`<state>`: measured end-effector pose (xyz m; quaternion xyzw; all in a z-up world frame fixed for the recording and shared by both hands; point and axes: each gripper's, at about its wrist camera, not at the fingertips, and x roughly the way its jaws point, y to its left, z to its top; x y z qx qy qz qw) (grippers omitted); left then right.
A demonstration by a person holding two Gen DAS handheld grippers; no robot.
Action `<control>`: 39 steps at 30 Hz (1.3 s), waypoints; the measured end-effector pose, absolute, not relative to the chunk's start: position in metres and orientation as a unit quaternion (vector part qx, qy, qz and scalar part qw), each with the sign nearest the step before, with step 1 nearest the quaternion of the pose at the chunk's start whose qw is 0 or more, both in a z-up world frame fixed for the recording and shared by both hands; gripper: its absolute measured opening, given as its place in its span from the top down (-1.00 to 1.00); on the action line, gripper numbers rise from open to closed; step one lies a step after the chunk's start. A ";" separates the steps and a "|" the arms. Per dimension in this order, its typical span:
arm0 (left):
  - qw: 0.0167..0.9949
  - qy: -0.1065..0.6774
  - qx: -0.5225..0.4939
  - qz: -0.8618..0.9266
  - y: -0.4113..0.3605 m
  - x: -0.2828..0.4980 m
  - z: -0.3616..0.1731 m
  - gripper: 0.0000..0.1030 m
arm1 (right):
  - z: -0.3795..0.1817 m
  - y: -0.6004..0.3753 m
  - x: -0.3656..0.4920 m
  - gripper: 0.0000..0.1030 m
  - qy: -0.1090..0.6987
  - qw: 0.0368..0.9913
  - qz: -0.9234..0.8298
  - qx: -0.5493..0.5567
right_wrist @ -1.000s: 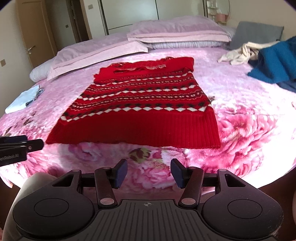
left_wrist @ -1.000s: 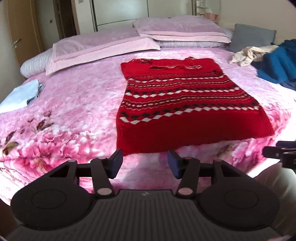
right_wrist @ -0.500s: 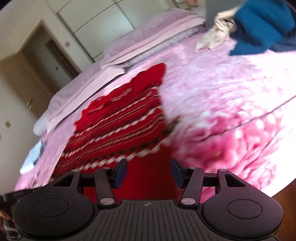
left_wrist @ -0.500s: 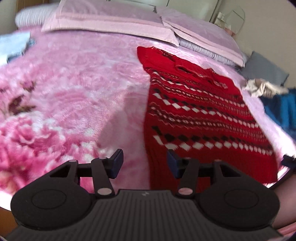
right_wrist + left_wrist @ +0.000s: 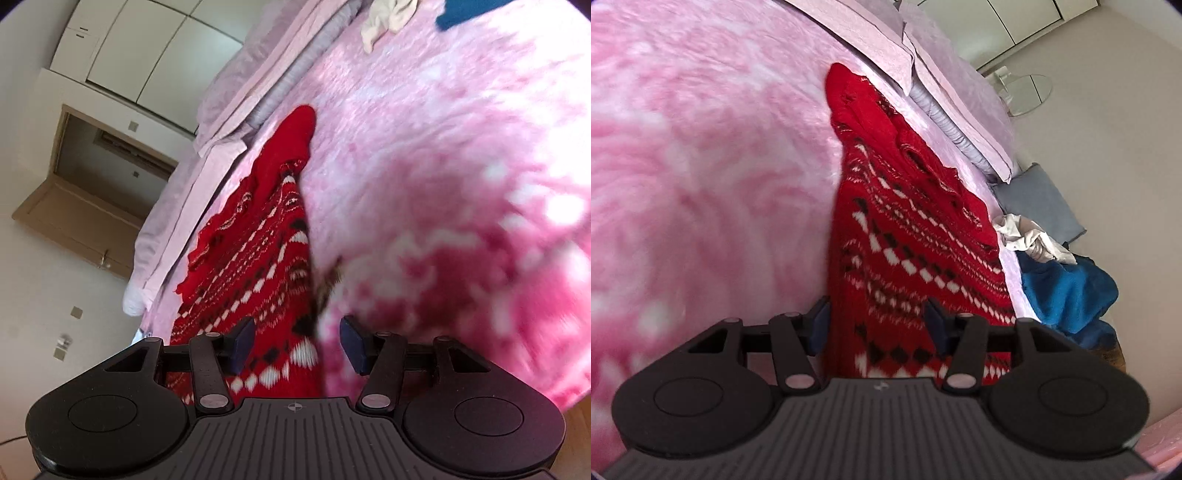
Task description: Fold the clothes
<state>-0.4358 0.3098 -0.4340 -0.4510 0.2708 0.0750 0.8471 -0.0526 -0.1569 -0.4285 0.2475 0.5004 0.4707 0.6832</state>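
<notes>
sweater flat on bed | left gripper open | right gripper open

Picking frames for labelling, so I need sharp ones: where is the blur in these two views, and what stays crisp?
Left wrist view: the pink blanket smears at left, the red sweater is softer near the left hand-held gripper. Right wrist view: the blanket streaks heavily; the right hand-held gripper stays crisp. Both are tilted with fisheye bending.

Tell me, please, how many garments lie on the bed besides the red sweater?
2: a white garment crumpled near the grey cushion, and a blue garment heaped just beside it. Others may lie outside both views.
</notes>
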 end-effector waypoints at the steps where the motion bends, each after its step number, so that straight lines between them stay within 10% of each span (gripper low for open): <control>1: 0.844 0.272 -0.457 0.071 0.312 -0.432 -0.436 0.09 | -0.429 -0.150 -0.047 -0.06 0.504 0.676 0.478 0.246; 6: 0.826 0.303 -0.475 0.038 0.313 -0.430 -0.442 0.54 | -0.429 -0.135 -0.038 -0.06 0.526 0.638 0.515 0.225; 16: 0.812 0.303 -0.499 0.018 0.292 -0.474 -0.452 0.76 | -0.436 -0.175 -0.073 0.01 0.540 0.583 0.567 0.216; 21: 0.809 0.308 -0.500 0.026 0.294 -0.473 -0.450 0.88 | -0.441 -0.179 -0.070 0.90 0.560 0.605 0.523 0.216; 39: 0.874 0.219 -0.430 0.060 0.266 -0.531 -0.382 0.92 | -0.381 -0.204 -0.101 0.94 0.484 0.648 0.540 0.235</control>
